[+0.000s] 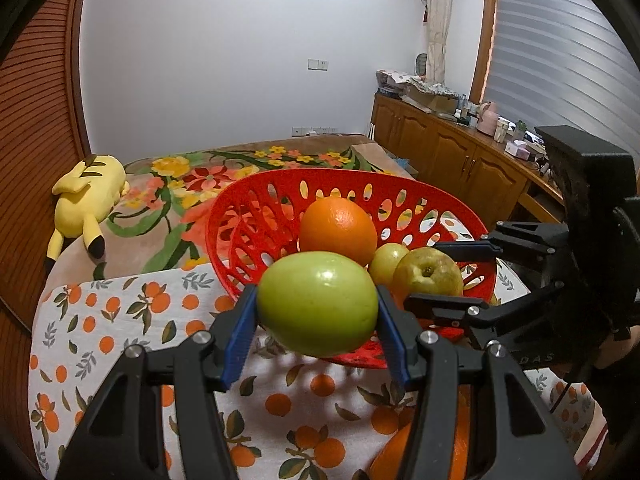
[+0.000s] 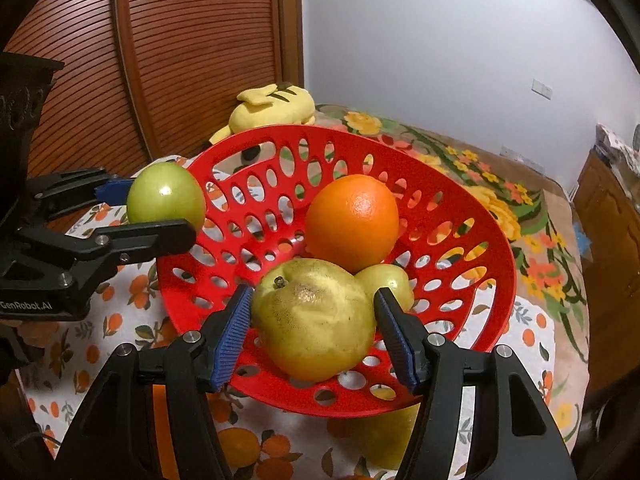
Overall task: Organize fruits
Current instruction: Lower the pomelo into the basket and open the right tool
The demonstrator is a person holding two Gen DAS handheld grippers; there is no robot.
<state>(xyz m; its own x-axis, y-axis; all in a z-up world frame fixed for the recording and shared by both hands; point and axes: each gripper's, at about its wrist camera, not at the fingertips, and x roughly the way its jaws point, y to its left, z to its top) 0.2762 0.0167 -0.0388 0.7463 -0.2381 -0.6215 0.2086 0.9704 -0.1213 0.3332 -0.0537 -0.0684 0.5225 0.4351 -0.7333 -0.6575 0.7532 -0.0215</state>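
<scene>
A green apple (image 1: pixel 317 303) is squeezed sideways by the left hand-held gripper (image 1: pixel 316 320). A yellow pear (image 2: pixel 314 318), stem end up, is bracketed in the red basket (image 2: pixel 472 280) by the right hand-held gripper (image 2: pixel 316 332); its grip cannot be told.

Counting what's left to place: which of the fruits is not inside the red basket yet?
The smooth green apple, clamped in the left gripper at the basket's rim. The orange, pear and small green fruit are inside.

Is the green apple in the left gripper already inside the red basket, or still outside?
Outside. The green apple is held at the red basket rim's outer side, over the tablecloth.
</scene>
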